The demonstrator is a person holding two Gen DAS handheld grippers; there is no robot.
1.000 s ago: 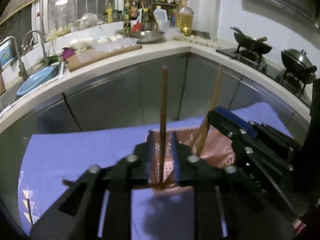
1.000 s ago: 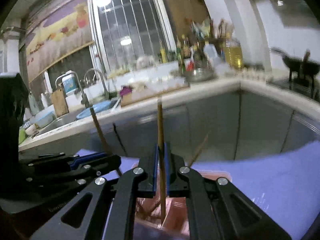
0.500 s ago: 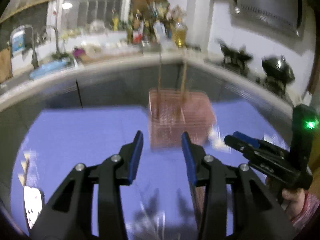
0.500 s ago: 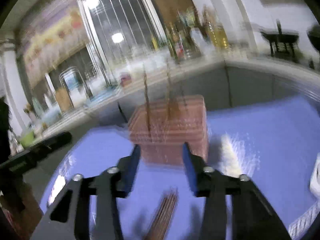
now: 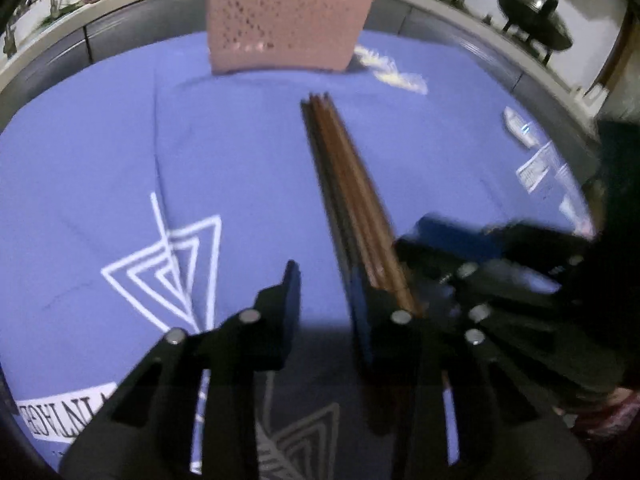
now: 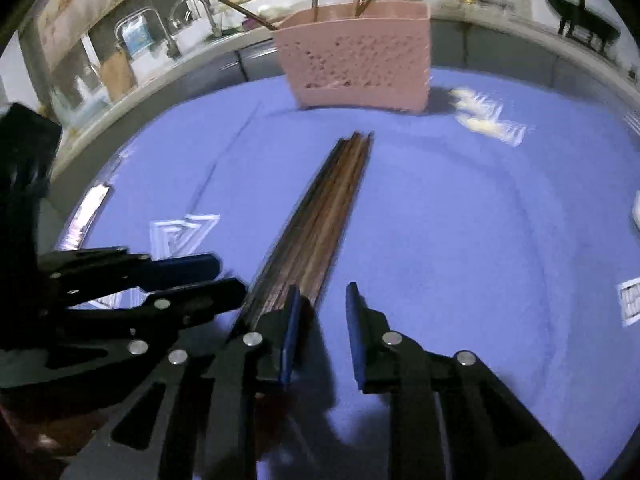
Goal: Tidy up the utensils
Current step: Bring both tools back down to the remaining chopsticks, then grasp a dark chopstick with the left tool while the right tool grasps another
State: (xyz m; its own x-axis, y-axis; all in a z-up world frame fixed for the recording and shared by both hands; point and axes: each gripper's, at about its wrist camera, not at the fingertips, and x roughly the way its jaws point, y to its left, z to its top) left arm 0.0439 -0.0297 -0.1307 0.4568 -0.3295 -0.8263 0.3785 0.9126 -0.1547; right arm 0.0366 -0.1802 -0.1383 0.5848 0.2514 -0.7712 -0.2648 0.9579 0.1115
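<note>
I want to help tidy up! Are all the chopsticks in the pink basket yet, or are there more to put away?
Not all yet. A few chopsticks already stand in the pink basket. Nothing is in hand: the left gripper and right gripper have nothing between their closing jaws. A bundle of chopsticks lies on the blue cloth between the grippers, waiting to go in.

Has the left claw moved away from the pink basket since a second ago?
Yes. The left claw has pulled back from the pink basket and down toward the blue cloth.
</note>
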